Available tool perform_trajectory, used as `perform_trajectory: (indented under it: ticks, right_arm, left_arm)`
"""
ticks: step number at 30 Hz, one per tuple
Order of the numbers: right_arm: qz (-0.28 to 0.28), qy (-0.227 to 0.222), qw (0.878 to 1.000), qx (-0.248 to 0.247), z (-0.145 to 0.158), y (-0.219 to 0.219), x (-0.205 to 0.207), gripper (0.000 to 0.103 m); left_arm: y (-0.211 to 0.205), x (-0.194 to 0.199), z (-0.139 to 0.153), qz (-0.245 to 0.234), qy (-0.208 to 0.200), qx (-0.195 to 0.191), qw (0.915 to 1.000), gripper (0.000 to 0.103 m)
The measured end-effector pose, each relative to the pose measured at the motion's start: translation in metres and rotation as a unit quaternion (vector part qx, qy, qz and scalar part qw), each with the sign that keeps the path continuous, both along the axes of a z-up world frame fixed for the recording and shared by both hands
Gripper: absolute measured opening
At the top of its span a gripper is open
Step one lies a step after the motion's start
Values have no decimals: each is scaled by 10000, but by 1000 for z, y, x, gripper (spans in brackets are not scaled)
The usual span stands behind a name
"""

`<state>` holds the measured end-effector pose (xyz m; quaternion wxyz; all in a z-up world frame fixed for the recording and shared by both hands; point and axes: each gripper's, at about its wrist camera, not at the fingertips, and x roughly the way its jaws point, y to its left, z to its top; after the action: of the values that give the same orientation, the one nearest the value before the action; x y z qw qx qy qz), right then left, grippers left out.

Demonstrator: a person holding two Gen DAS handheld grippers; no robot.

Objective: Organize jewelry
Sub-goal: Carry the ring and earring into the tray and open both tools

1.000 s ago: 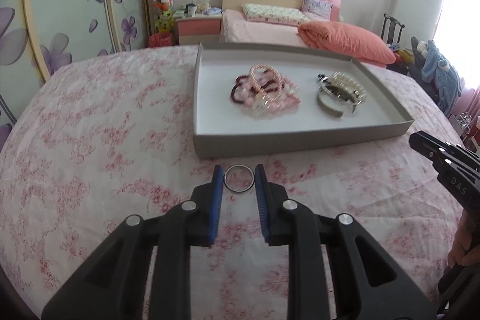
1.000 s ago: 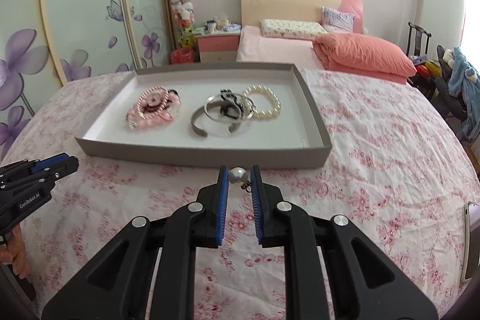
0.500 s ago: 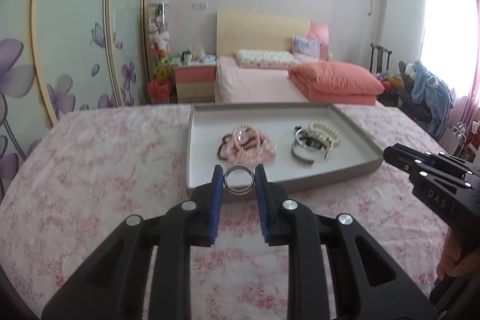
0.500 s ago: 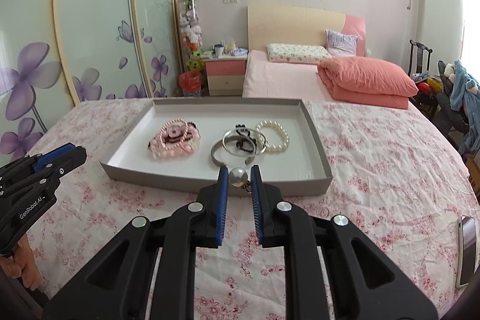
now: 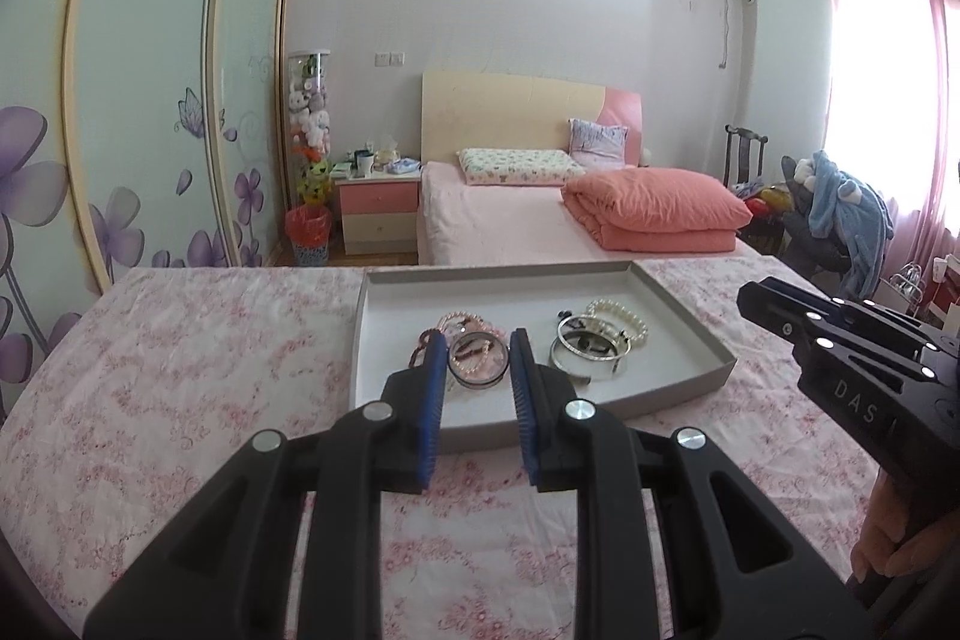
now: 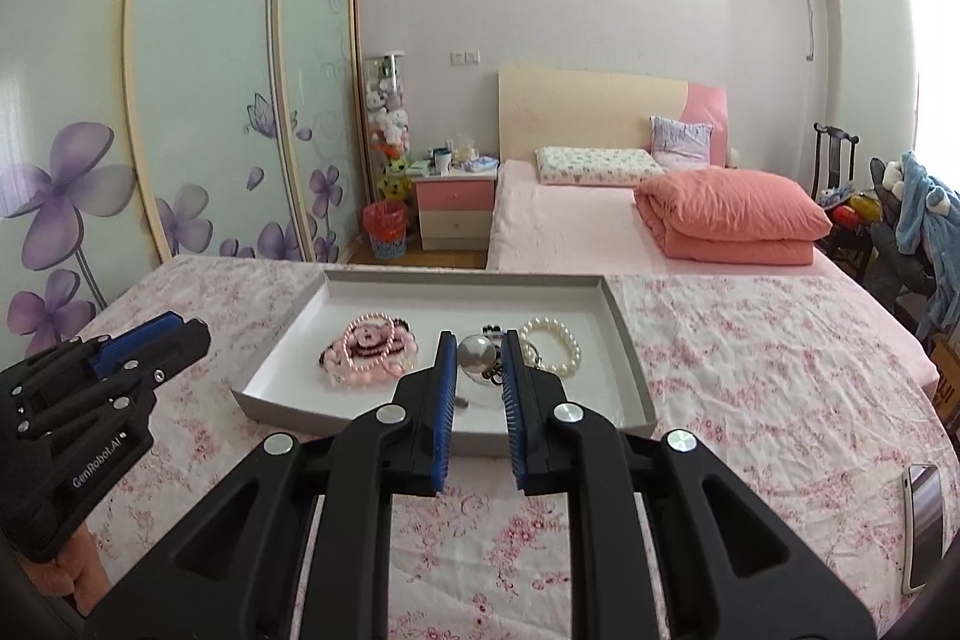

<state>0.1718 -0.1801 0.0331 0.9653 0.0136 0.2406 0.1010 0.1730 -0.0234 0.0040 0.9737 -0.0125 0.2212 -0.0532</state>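
Presently: left tool (image 5: pixel 478 370) clamps a silver ring (image 5: pixel 478 369), right tool (image 6: pixel 476 361) a pearl earring (image 6: pixel 477 354), both held above the grey tray (image 6: pixel 624 340) just ahead, apparently for depositing.

Both wrist views look forward and slightly down along their fingers (image 5: pixel 435 370) — sharing the grey tray (image 5: pixel 684 316) (image 6: pixel 624 334), seemingly near.

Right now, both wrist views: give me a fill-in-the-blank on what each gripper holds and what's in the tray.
1. The left gripper is shut on a metal ____.
2. The right gripper is shut on a round ____ with a small metal fitting.
3. The white pearl bracelet lies in the grey ____.
4. The pink bead pile lies to the ____ of the pearl bracelet in the right wrist view.

Missing words: ring; pearl; tray; left
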Motion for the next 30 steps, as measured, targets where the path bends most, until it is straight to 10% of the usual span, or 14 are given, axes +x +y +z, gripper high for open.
perform_trajectory:
  ticks: [30]
  right_arm:
    - [-130,-464,9987,133,11,1,32,16]
  left_arm:
    - [-3,42,7,-36,-282,-6,9996,22]
